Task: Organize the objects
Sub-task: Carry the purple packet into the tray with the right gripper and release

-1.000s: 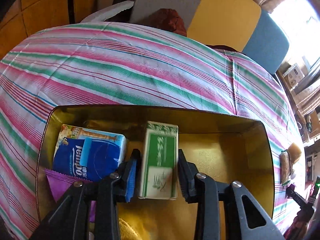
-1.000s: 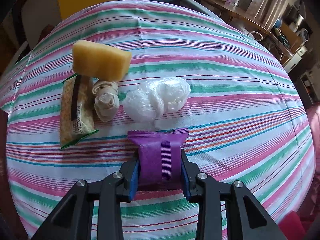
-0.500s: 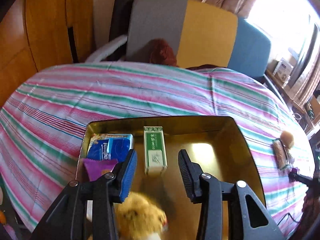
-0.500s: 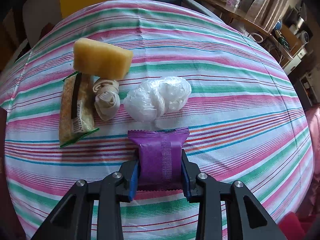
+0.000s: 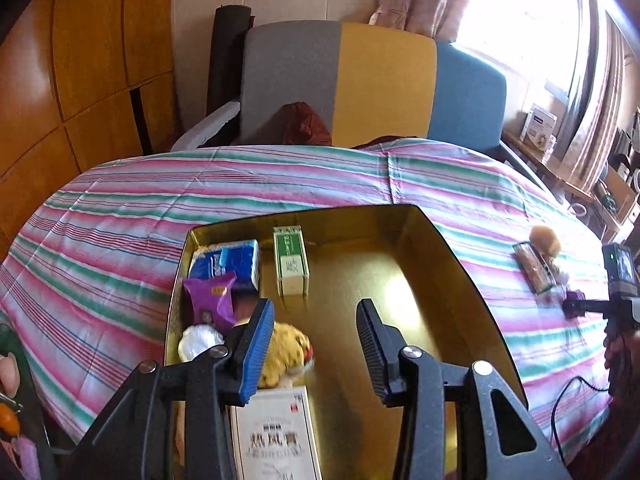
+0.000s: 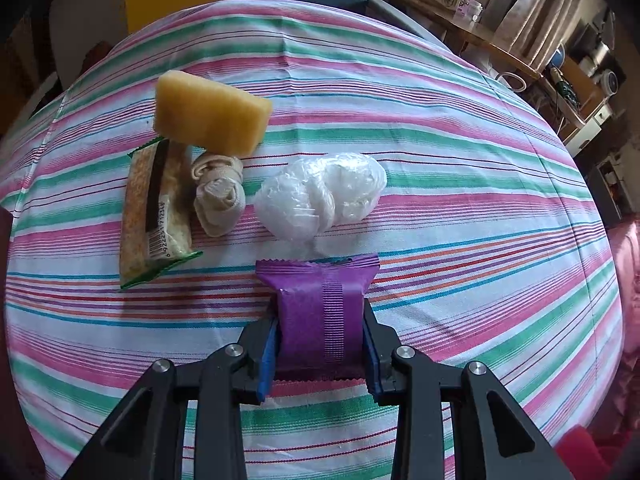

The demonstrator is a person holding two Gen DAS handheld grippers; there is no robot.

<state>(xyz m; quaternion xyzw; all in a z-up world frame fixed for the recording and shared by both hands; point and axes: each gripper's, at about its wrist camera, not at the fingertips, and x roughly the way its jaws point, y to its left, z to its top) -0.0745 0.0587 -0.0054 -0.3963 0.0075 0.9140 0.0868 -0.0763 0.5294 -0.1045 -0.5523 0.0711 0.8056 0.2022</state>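
Note:
My left gripper [image 5: 316, 344] is open and empty above a gold tray [image 5: 452, 268] on the striped table. The tray holds a green box [image 5: 291, 260], a blue tissue pack [image 5: 230, 264], a purple packet [image 5: 210, 300], a white wad [image 5: 198, 342], a yellow plush [image 5: 286, 354] and a white box [image 5: 276, 436]. My right gripper [image 6: 320, 344] is shut on a purple packet [image 6: 320, 320] just above the tablecloth. Beyond it lie a white plastic bundle [image 6: 320, 196], a beige cloth roll [image 6: 218, 196], a cracker pack [image 6: 154, 212] and a yellow sponge [image 6: 210, 118].
A grey, yellow and blue chair [image 5: 360, 80] stands behind the table. Wooden cupboards [image 5: 80, 80] are at the left. A shelf with boxes [image 6: 480, 20] runs along the right. The right gripper and the loose items also show at the right in the left wrist view [image 5: 576, 308].
My left gripper has let go of the green box, opened, and drawn back and up from the tray. The right gripper stays shut on the purple packet, barely moving.

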